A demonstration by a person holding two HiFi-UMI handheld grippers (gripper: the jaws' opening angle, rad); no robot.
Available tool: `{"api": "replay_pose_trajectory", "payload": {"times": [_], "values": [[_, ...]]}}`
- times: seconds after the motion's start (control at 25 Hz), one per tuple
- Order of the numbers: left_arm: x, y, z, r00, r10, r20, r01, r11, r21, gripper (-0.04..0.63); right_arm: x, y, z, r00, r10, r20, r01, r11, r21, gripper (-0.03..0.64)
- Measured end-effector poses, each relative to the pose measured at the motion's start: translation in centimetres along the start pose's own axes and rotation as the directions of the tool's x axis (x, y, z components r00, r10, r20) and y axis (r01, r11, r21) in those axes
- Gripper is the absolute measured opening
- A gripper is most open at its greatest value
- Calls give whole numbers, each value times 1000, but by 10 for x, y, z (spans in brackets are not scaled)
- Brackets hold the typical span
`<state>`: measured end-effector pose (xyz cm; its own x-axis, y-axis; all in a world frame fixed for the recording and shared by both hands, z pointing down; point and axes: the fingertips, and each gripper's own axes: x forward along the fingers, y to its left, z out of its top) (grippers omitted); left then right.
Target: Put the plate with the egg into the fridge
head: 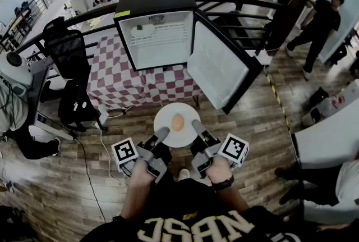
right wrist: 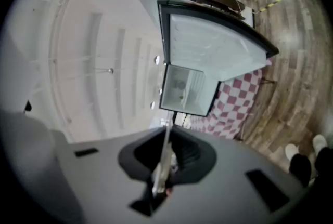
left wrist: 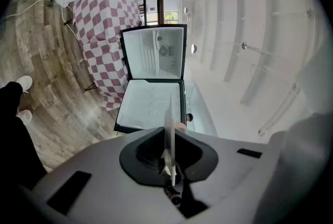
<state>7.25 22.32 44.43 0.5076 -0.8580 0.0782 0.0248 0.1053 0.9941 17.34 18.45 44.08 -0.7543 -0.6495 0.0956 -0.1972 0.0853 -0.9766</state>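
Observation:
A white plate [head: 168,113] with a brown egg [head: 177,122] on it is held level between my two grippers, above the wooden floor in front of the fridge. My left gripper [head: 162,133] is shut on the plate's left rim, and my right gripper [head: 196,124] is shut on its right rim. In the left gripper view the plate [left wrist: 169,132] shows edge-on, clamped in the left gripper [left wrist: 170,163]. The right gripper view shows the same plate [right wrist: 165,153] in the right gripper [right wrist: 162,168]. The small black fridge [head: 156,26] stands on a table with its door [head: 217,68] swung open to the right, white wire shelf inside.
The fridge sits on a red-and-white checkered tablecloth [head: 120,86]. A black office chair [head: 68,50] stands at the left, a curved black railing [head: 235,2] runs behind. Two people [head: 314,16] stand at the back right. A white table [head: 331,137] is on the right.

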Motion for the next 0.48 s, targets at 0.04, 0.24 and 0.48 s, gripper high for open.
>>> {"api": "replay_pose_trajectory", "payload": {"times": [0.04, 0.24, 0.48], "values": [[0, -1, 1, 1000, 5, -3, -5, 1000, 10, 41, 1, -1, -1, 1000, 3, -2, -3, 1000, 9, 34], [2, -6, 5, 1000, 29, 0, -29, 998, 53, 41, 5, -2, 1, 1000, 28, 0, -28, 999, 22, 34], [3, 2, 11, 998, 58, 22, -59, 997, 43, 41, 14, -12, -2, 999, 34, -14, -33, 998, 46, 34]]}}
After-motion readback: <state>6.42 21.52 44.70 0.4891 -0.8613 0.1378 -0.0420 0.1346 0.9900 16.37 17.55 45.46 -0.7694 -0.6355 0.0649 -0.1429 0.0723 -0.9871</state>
